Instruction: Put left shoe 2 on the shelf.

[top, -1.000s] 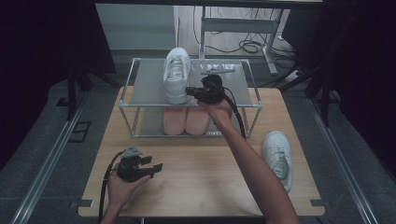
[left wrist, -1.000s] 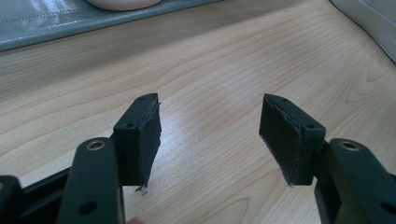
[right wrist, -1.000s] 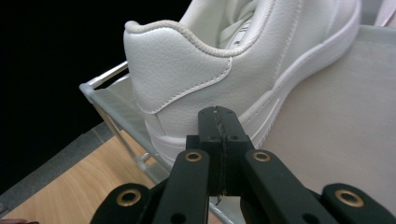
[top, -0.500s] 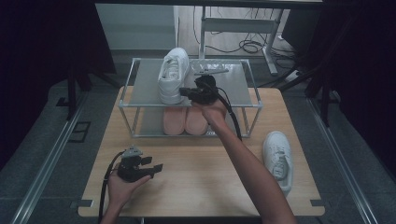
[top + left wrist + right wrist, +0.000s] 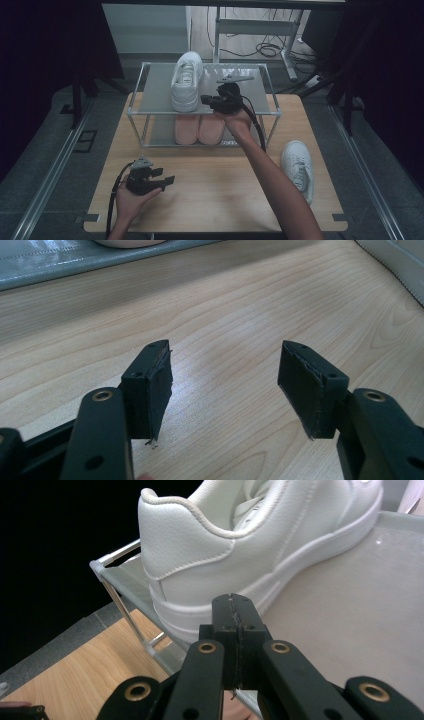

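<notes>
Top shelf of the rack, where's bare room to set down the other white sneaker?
The grey top shelf is bare right of the white leather sneaker, behind the right claw. The pink slippers crowd the lower shelf's middle.

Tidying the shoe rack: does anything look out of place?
Yes: one white sneaker stands on the rack's top shelf, while its partner lies on the table, off the rack. The pink pair sits together below.
</notes>
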